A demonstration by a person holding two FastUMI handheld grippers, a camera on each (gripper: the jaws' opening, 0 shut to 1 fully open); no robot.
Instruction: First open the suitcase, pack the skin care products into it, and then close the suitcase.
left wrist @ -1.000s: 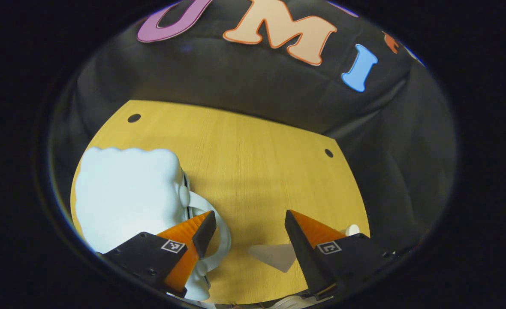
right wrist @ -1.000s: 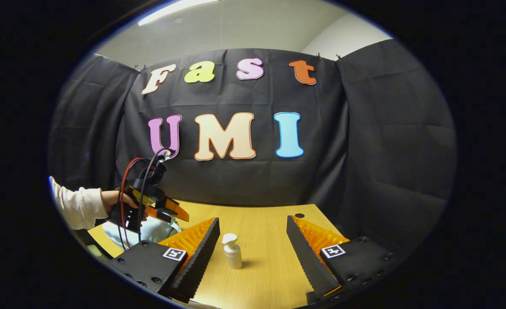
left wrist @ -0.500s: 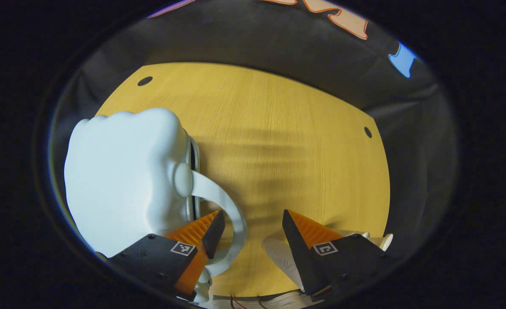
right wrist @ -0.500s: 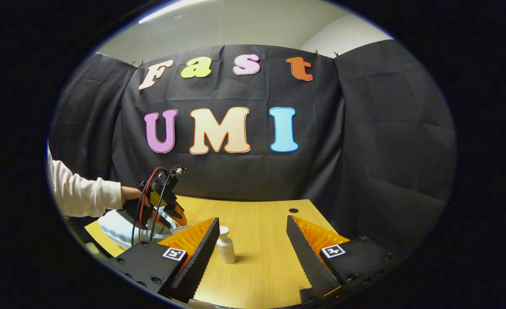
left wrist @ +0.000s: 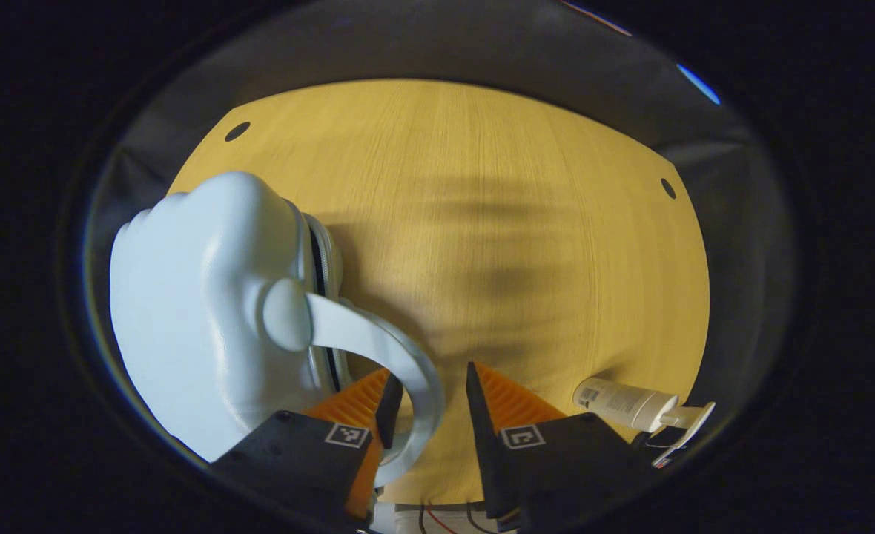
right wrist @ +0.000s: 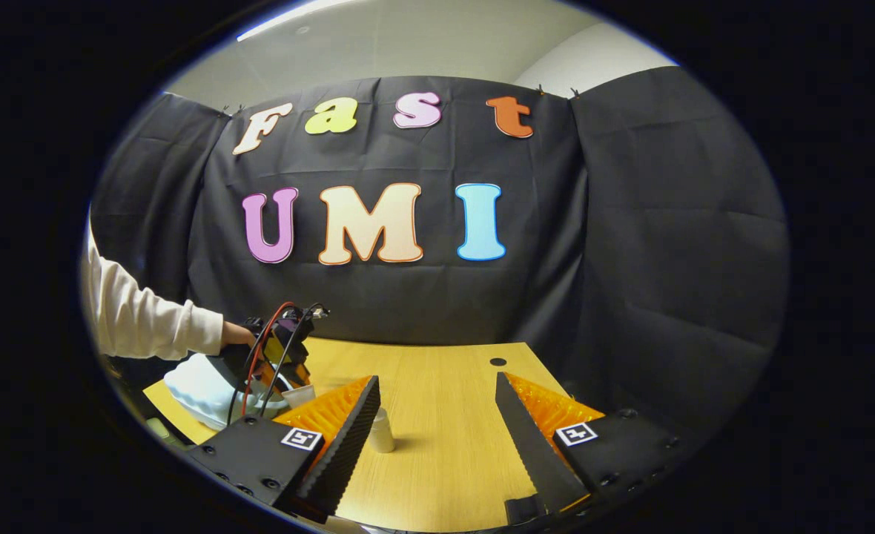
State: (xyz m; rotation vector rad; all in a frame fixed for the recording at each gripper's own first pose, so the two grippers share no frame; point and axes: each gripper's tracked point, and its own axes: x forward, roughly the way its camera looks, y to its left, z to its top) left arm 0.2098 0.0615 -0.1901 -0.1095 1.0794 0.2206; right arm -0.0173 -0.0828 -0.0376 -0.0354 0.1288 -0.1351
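On the bench (left wrist: 497, 222), left of centre in the left gripper view: suitcase (left wrist: 200, 319), pale blue moulded shell, lid down, zip seam facing right. Handle (left wrist: 385, 356) arches off its side; left gripper (left wrist: 430, 400) has narrowed jaws straddling that loop, contact not certain. Shell judged rigid, smooth, light; the handle or lid edge offers the surest hold. Right of the suitcase: pump bottle (left wrist: 630, 404), small, lying on its side. Right gripper (right wrist: 437, 415) hangs wide open, holding nothing, with the bottle (right wrist: 380, 430) near its fingers.
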